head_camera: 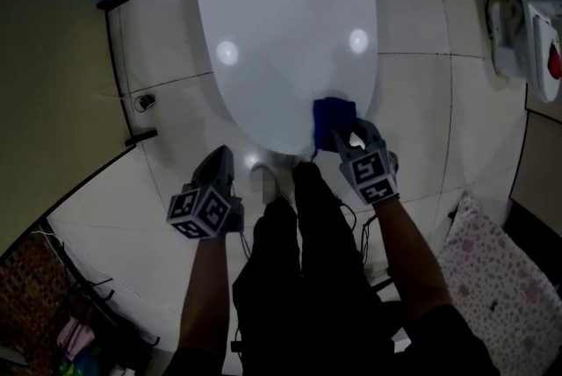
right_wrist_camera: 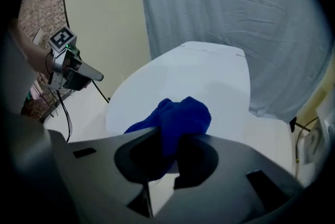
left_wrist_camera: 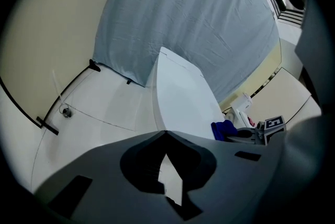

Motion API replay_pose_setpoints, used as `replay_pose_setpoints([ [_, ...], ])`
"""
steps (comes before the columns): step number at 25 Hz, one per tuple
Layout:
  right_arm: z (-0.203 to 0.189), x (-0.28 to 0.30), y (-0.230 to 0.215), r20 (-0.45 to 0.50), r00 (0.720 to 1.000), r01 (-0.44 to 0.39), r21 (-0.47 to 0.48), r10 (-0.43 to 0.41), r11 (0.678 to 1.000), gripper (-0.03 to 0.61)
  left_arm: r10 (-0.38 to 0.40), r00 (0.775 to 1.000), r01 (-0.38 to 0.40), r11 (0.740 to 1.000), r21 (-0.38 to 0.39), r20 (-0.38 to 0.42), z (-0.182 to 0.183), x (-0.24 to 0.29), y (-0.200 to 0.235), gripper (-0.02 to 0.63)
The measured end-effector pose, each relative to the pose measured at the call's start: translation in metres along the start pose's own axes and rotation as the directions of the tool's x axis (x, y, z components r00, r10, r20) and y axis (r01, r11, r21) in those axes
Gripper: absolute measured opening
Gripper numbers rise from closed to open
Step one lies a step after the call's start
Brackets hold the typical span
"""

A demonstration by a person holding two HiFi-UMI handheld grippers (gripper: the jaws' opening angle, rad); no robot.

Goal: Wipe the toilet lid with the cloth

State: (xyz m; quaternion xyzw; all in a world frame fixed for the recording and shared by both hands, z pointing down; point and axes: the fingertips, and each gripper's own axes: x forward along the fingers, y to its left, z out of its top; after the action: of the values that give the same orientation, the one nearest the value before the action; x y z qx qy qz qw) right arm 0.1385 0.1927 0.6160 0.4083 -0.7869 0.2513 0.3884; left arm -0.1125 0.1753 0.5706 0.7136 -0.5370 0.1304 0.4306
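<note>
The right hand-held gripper (head_camera: 347, 137) pinches the cloth (head_camera: 332, 115) on the toilet lid's (head_camera: 281, 32) near edge, the lid's length running away ahead; the left hand-held gripper (head_camera: 221, 162), closed and empty, sits off it.

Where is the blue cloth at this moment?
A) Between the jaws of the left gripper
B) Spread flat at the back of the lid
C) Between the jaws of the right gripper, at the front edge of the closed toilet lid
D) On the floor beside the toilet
C: the right gripper view shows the blue cloth pinched in the right gripper over the toilet lid; the left gripper is shut on nothing.
</note>
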Motion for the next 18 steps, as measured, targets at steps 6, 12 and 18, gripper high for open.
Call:
replay_pose_setpoints([
  [6, -0.013, -0.014, -0.026, -0.008, 0.997, 0.082, 0.056, -0.082, 0.995, 0.058, -0.021, 1.000, 0.021, 0.999, 0.025, -0.018, -0.006, 0.005, -0.011, -0.008],
  [12, -0.019, -0.033, -0.075, -0.112, 0.967, 0.225, -0.050, -0.229, 0.973, 0.055, -0.038, 0.998, 0.036, 0.998, 0.049, 0.055, 0.036, -0.015, -0.007, -0.008],
  [18, 0.034, -0.108, -0.087, 0.108, 0.943, 0.298, 0.143, -0.314, 0.944, 0.055, -0.082, 0.978, 0.062, 0.992, 0.108, 0.194, 0.112, -0.078, -0.017, -0.008],
])
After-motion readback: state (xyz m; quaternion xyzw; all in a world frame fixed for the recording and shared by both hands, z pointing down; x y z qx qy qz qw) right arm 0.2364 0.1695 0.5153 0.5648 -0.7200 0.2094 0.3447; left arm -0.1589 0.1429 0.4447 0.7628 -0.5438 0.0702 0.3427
